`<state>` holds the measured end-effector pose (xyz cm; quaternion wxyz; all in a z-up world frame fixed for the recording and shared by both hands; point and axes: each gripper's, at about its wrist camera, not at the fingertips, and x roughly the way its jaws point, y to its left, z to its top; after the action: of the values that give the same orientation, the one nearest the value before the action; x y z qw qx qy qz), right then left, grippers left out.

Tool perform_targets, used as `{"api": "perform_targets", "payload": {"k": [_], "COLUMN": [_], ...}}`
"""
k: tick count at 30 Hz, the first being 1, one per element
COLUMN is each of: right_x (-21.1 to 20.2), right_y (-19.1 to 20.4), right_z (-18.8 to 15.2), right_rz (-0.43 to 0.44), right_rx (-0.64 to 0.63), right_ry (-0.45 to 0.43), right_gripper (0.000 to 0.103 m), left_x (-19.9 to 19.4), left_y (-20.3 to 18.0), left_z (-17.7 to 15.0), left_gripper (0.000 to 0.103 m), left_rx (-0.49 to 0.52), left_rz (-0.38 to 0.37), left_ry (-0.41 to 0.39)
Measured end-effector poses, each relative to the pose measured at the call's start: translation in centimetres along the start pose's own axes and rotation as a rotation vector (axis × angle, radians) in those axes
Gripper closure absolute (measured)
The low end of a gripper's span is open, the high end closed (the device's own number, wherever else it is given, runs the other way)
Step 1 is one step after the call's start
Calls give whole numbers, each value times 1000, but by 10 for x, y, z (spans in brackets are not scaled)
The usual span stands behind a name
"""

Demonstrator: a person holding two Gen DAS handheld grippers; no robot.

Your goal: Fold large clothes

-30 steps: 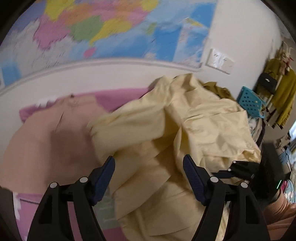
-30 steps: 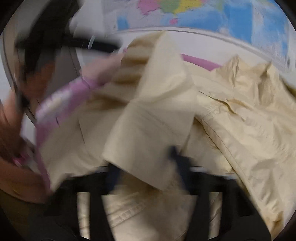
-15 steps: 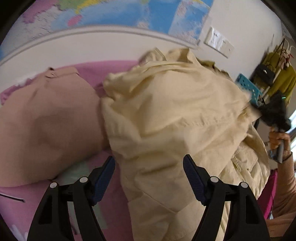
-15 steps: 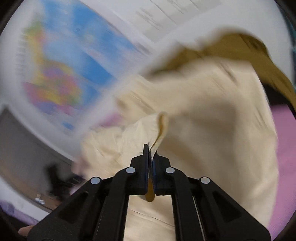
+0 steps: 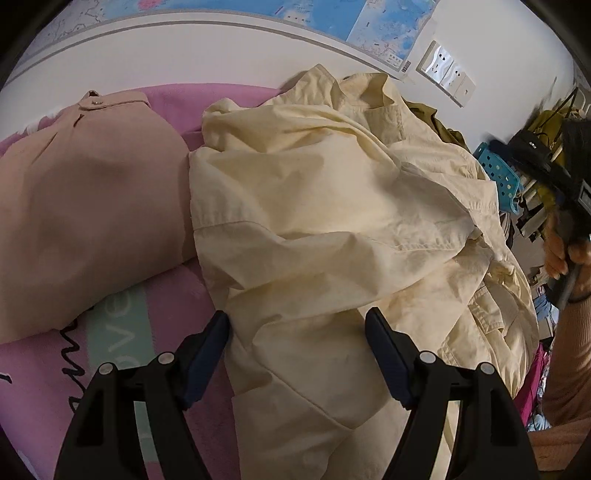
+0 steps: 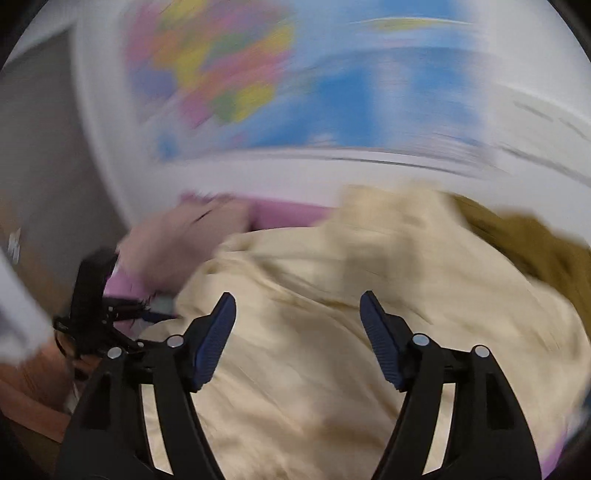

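The cream garment (image 5: 332,221) is lying crumpled in a heap directly ahead of and beneath the left gripper (image 5: 297,354), its lower panel running between and under the two blue pads (image 5: 207,354); the cloth is not being pinched, the jaws standing wide apart with fabric merely passing below them; the gripper is judged to be poised this way so that an edge or hem can be chosen before closing. The collar end is bunched at the far side of the heap, away from the tool, which suggests that the piece is not yet spread flat and no fold is yet formed.

In the right wrist view, heavily blurred, the same garment (image 6: 332,332) is filling the space ahead of the right gripper (image 6: 297,332); its jaws have just been opening, and nothing is being held between the pads (image 6: 218,339); the cloth is lying below and beyond them, released. In the left view, the right gripper (image 5: 543,166) is being held up to the right of the heap by a hand (image 5: 565,254), clear of the cloth.

To the left of the left gripper, a tan garment (image 5: 85,206) is lying flat and smoothed, apparently set aside; both are resting on a pink blanket (image 5: 33,398). An olive garment (image 6: 535,240) is showing behind the heap, far right; a wall map (image 5: 332,22) is hanging beyond.
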<state>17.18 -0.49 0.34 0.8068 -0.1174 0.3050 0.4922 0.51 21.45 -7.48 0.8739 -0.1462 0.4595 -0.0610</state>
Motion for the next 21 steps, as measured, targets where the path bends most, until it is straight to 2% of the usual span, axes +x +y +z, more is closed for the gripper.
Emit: {"api": "perform_targets", "payload": {"k": [4, 6, 7, 9, 10, 11, 12, 15, 17, 18, 19, 20, 21], "right_x": [86, 119, 134, 162, 167, 166, 161, 139, 147, 155, 164, 171, 175], "right_y": [49, 64, 65, 60, 55, 43, 28, -34, -50, -49, -51, -55, -59], "right_z": [29, 35, 41, 44, 47, 51, 55, 62, 52, 47, 40, 33, 30], "right_rz": [62, 76, 74, 97, 124, 153, 170, 283, 291, 253, 198, 181, 170], "right_rx": [-139, -164, -165, -142, -109, -57, 3, 326, 394, 382, 380, 401, 418], "right_ry": [123, 173, 196, 261, 278, 270, 242, 130, 146, 187, 225, 241, 249], "right_gripper": [34, 34, 39, 70, 96, 99, 100, 100, 100, 98, 89, 75, 68], "left_x": [0, 0, 1, 2, 4, 5, 5, 2, 3, 4, 4, 4, 4], "left_y": [2, 3, 4, 6, 6, 9, 11, 16, 17, 15, 12, 11, 11], "left_z": [-3, -3, -4, -5, -6, -8, -9, -13, -13, -13, -13, -14, -14], "left_gripper": [30, 30, 30, 30, 30, 30, 30, 29, 28, 28, 28, 29, 29], "left_rx": [-8, -14, -19, -26, -29, -35, -40, -52, -57, -47, -27, -17, -7], "left_rz": [-6, -14, -20, -31, -36, -40, -53, -90, -105, -100, -87, -79, -71], "left_ry": [-2, -4, -4, -1, 2, 6, -2, -32, -36, -33, -27, -23, -12]}}
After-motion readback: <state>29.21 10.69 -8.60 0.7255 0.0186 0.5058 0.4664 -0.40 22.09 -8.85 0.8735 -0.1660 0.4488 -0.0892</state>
